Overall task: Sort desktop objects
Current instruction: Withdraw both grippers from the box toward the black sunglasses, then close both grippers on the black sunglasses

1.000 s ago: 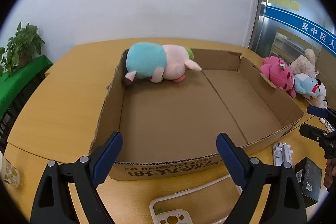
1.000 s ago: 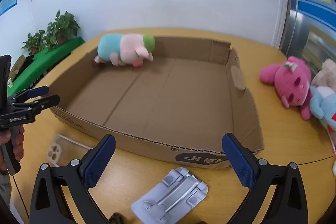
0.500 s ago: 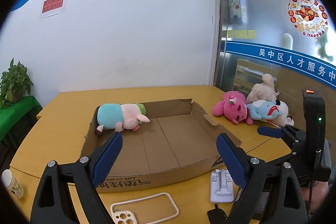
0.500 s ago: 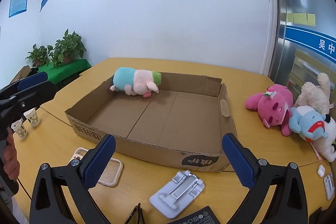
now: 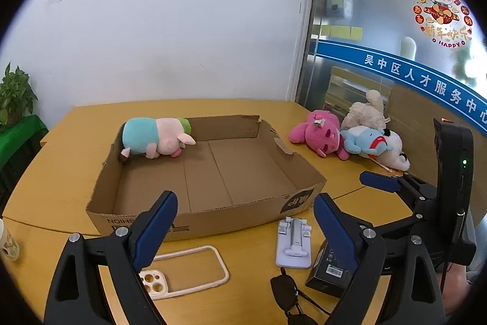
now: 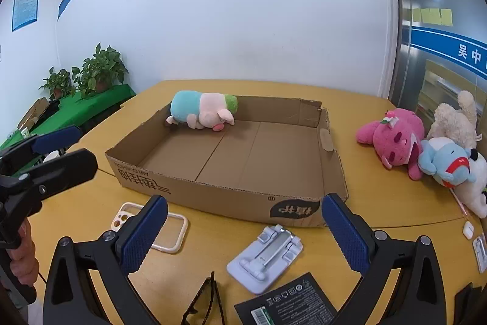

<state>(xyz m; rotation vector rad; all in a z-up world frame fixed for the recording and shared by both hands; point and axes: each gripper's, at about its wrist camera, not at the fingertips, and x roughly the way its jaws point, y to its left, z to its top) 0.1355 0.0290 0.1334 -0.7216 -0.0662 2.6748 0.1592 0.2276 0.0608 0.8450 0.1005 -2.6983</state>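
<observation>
A shallow cardboard box [image 5: 194, 221] [image 6: 219, 200] lies on the wooden table; a teal, pink and green plush pig [image 5: 155, 136] [image 6: 202, 111] lies in its far left corner. My left gripper [image 5: 243, 230] is open and empty, held above the table in front of the box. My right gripper [image 6: 243, 233] is open and empty, also in front of the box. A pink plush [image 5: 319, 136] [image 6: 392, 139], a blue plush [image 5: 363, 143] [image 6: 444, 163] and a beige plush [image 5: 366, 114] [image 6: 456, 121] lie right of the box.
In front of the box lie a clear phone case [image 5: 185, 270] [image 6: 152, 227], a pale folding phone stand [image 5: 293, 242] [image 6: 264, 255], sunglasses [image 5: 289, 297] [image 6: 207, 303] and a black box [image 5: 330, 274] [image 6: 286, 306]. Potted plants [image 6: 91, 75] stand at far left.
Both grippers have pulled back and risen away from the box, which now looks smaller. More of the table front and the plush toys at the right has come into view.
</observation>
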